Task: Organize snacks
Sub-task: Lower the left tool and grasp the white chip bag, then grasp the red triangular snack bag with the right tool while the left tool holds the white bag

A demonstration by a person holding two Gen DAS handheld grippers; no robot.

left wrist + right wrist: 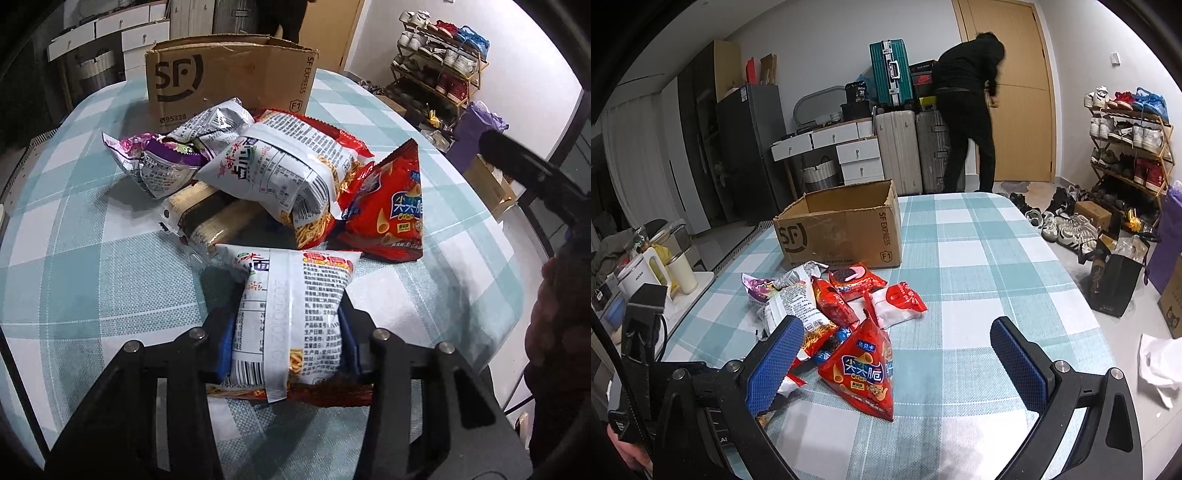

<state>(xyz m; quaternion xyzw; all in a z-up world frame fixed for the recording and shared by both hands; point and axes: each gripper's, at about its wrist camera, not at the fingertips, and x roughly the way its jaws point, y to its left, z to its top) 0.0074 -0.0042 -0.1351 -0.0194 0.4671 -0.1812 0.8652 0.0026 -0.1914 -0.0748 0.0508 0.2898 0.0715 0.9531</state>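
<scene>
Nearest, the left claw (288, 332) pinches a white noodle packet (291, 314) across its waist, blue pads (227, 343) denting both sides; the packet looks light, crinkly and slippery, its contents brittle (so a gentle squeeze at mid-body suits it). Its long axis runs away from the claw, toward the snack pile (266, 173) on the checked counter (92, 266). The right claw (897, 365) hangs spread and empty near a red chip bag (864, 369). Farthest stands the open cardboard box (842, 232).
</scene>
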